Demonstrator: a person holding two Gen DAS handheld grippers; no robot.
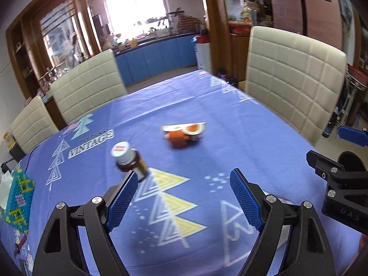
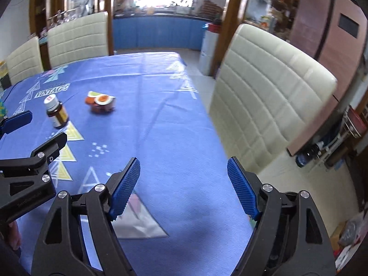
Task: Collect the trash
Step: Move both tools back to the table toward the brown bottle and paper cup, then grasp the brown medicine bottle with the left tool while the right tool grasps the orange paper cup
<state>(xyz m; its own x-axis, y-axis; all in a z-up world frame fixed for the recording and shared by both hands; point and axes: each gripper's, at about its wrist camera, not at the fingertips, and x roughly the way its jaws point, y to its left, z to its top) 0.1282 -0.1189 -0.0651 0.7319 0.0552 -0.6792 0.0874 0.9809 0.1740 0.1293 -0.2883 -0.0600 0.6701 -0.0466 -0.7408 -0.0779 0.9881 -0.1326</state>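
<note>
A small brown bottle [image 1: 131,161] with a white cap stands on the blue tablecloth [image 1: 207,105], just beyond my left gripper's left fingertip. It also shows in the right wrist view [image 2: 56,111]. Crumpled orange and white cups [image 1: 184,134] lie further out at mid-table, and they show in the right wrist view too [image 2: 101,103]. My left gripper [image 1: 184,177] is open and empty above the cloth. My right gripper [image 2: 183,164] is open and empty near the table's right edge.
Cream padded chairs stand along the left [image 1: 87,85] and right [image 1: 294,80] sides of the table. A beaded tissue box [image 1: 17,197] sits at the left edge. A flat pale wrapper [image 2: 140,223] lies on the cloth under my right gripper.
</note>
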